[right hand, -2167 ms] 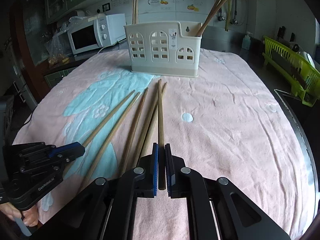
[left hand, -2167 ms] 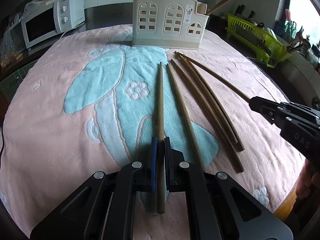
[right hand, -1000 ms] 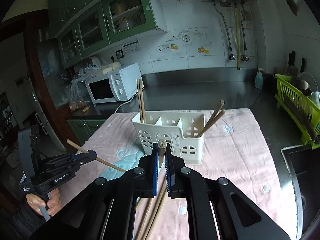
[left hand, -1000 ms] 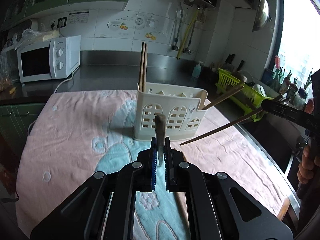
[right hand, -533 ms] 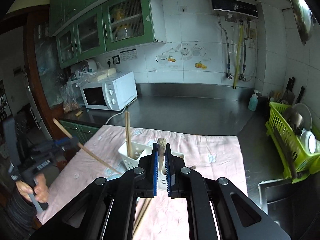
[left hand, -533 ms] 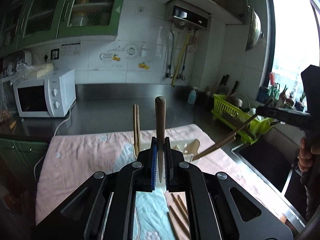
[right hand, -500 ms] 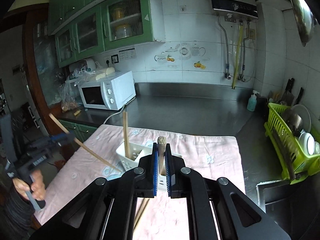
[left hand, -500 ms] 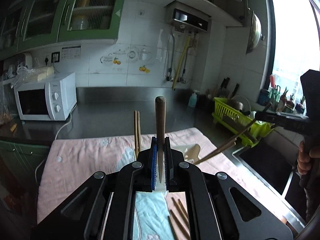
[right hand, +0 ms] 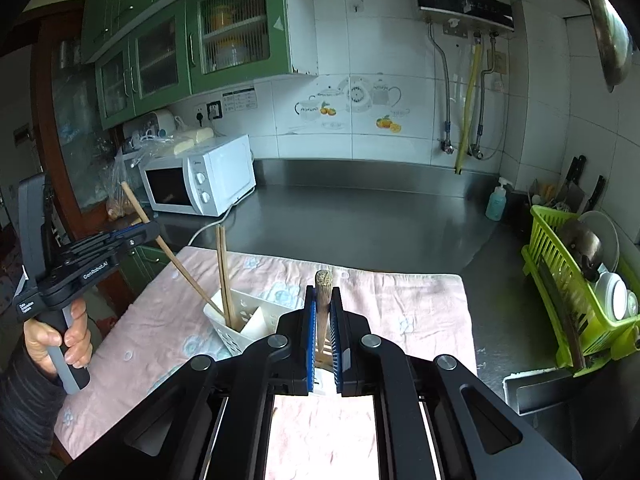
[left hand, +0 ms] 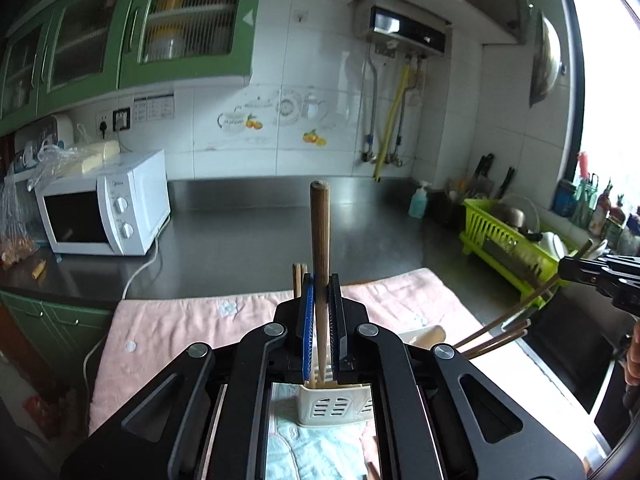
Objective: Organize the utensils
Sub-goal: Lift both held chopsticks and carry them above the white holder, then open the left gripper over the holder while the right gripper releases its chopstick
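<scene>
Chopsticks are the task items: one brown chopstick (left hand: 320,248) is clamped between the blue pads of the left gripper (left hand: 320,312), its jaws narrowed tight on the stick, which stands upright with its lower end inside the left-end compartment of the cream utensil holder (left hand: 340,404). A second chopstick (right hand: 323,308) is clamped the same way in the right gripper (right hand: 323,332), jaws closed tight on it, lower end pointing down at the holder's right end; whether it has entered a compartment cannot be told. The holder stands on a pink towel (right hand: 400,304) with a blue pattern, spread over a steel counter (right hand: 360,216). Two more chopsticks (right hand: 222,276) already stand upright in the left-end compartment, and two others (left hand: 496,340) lean out of the right end. A white microwave (right hand: 200,180) sits at the back left, and a green dish rack (right hand: 560,280) at the right. A hand (right hand: 56,336) grips the left gripper's handle.
</scene>
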Demonstrator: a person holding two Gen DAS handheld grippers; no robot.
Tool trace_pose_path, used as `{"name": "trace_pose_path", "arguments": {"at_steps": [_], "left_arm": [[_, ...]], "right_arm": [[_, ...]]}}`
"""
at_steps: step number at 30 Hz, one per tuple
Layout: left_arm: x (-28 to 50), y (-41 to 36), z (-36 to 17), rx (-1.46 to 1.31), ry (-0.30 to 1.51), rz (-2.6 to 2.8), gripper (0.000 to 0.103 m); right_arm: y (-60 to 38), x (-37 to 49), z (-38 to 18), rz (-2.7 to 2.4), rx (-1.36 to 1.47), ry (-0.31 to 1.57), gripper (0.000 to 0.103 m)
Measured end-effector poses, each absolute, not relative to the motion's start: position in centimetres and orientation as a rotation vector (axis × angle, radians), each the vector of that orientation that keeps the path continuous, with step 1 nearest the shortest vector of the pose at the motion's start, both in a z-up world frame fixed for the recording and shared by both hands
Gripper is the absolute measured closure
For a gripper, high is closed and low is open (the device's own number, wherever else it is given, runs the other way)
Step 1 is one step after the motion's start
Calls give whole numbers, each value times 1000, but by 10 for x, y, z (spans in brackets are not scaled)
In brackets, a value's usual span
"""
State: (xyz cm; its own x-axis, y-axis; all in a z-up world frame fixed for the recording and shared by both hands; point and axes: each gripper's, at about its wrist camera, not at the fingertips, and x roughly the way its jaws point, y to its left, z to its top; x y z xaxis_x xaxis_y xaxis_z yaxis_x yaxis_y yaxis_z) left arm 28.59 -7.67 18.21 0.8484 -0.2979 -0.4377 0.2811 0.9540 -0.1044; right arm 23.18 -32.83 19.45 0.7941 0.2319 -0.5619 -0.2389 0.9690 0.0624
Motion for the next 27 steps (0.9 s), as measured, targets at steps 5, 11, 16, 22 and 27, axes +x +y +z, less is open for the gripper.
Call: {"name": "trace_pose_path", "arguments": {"at_steps": [5, 11, 16, 22, 27], "left_arm": [[308, -81, 163, -30, 542, -296, 97], [322, -82, 147, -37, 586, -293, 96], [318, -79, 146, -43, 578, -288, 91], [292, -70, 158, -57, 533, -280, 70], [253, -64, 159, -24, 499, -280, 54]], "right_arm": [[-324, 253, 178, 276, 4, 658, 97], [-314, 270, 161, 288, -1, 713, 96], [-312, 272, 154, 281, 2, 711, 94], [-314, 251, 160, 257, -4, 661, 80], [-313, 208, 155, 261, -4, 615, 75]]}}
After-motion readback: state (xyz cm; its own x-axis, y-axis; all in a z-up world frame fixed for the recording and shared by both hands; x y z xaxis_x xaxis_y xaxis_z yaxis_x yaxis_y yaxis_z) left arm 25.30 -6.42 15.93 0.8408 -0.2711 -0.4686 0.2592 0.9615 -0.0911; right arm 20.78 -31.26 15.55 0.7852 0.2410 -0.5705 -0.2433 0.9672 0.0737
